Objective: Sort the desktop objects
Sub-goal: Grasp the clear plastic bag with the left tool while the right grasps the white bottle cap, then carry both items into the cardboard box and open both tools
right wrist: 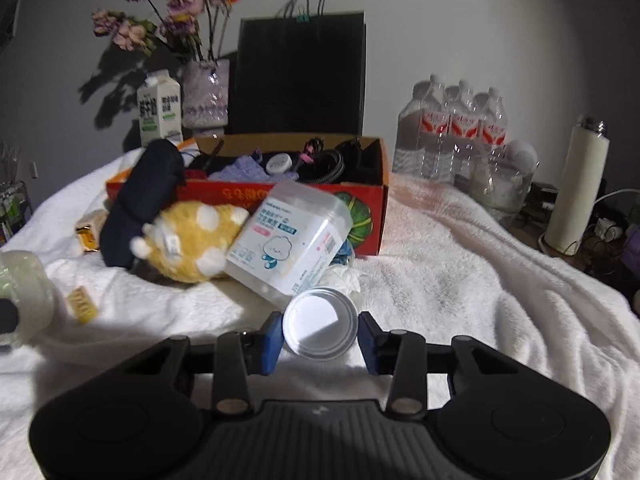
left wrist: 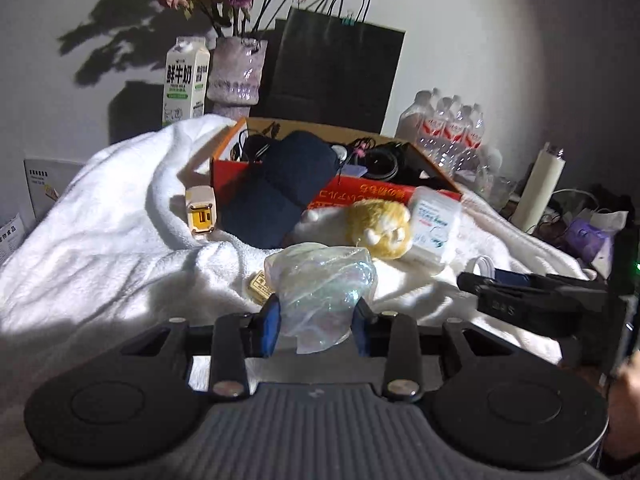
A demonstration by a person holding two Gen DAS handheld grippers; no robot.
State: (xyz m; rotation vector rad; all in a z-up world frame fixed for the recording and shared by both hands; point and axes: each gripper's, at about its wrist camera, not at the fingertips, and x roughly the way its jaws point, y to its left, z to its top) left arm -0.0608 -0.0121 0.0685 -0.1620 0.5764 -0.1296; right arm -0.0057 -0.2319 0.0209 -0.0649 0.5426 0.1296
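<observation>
Fluffy white towel [right wrist: 440,280]; crinkly glossy plastic bag [left wrist: 320,280]

A cardboard box [right wrist: 360,216] sits on the towel-covered surface [right wrist: 460,280]. Before it lie a plush toy [right wrist: 188,244] and, to its right, a cotton-swab tub [right wrist: 288,236]. Behind stand a paper bag [right wrist: 300,76], vase [right wrist: 206,94] and, seemingly, a milk carton [right wrist: 158,108]; water bottles [right wrist: 452,128] stand right.

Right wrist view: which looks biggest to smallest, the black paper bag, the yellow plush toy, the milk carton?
1. black paper bag
2. yellow plush toy
3. milk carton
The toy lies nearer the camera, so its true size against the carton is unsure.
</observation>
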